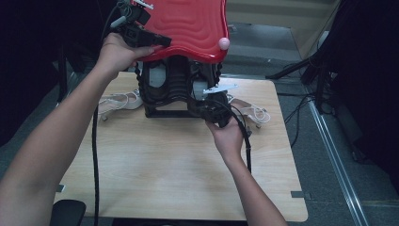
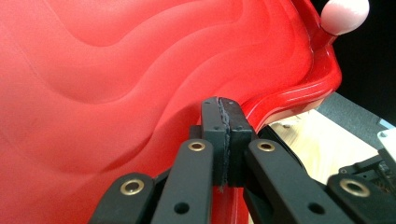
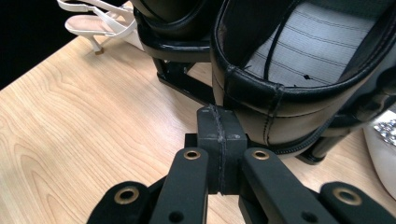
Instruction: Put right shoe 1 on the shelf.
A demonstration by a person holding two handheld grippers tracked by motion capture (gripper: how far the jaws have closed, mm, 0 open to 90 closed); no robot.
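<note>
A red wavy lid is raised over a black rack that holds black shoes. A pink knob sits at the lid's right corner. My left gripper is at the lid's left front rim, its jaws pressed together with nothing showing between them. In the left gripper view the lid lies right behind the shut left gripper. My right gripper is low at the rack's right front. In the right gripper view this gripper is shut just in front of a black shoe.
White strappy sandals lie on the wooden table, one to the left of the rack and one to its right. A white glittery object sits beside the rack. Cables trail from both grippers across the table.
</note>
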